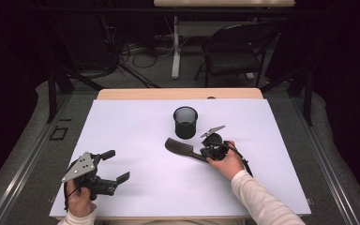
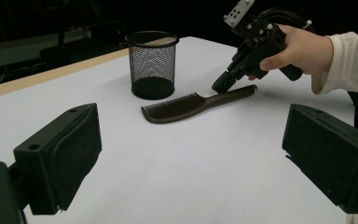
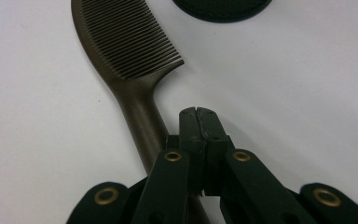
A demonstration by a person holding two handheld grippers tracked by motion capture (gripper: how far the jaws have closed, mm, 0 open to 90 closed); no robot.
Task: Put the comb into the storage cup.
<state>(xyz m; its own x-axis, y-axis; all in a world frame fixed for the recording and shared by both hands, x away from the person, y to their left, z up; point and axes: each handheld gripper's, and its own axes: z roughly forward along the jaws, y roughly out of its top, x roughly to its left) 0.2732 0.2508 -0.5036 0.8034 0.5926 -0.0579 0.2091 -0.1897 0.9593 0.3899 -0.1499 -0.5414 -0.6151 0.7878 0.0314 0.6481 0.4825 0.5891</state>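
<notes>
A dark brown comb (image 1: 180,147) lies flat on the white table (image 1: 136,140), its toothed end pointing toward the left side of the high view and its handle running under the right gripper (image 1: 205,151). Just beyond it stands a black mesh cup (image 1: 185,122), upright and apart from the comb. The right gripper's fingers (image 3: 199,122) are pressed together with nothing between them, their tips poised over the comb's handle (image 3: 142,121) and just beside it; from the right gripper view it is hard to tell whether they touch the handle or hang slightly above it. In the left gripper view the same gripper (image 2: 223,85) tilts steeply down at the handle's end, held in a hand (image 2: 300,50) with a pale sleeve. The left gripper (image 1: 116,166) rests near the table's front left corner, well apart from the comb, its fingers (image 2: 63,156) spread wide and holding nothing.
</notes>
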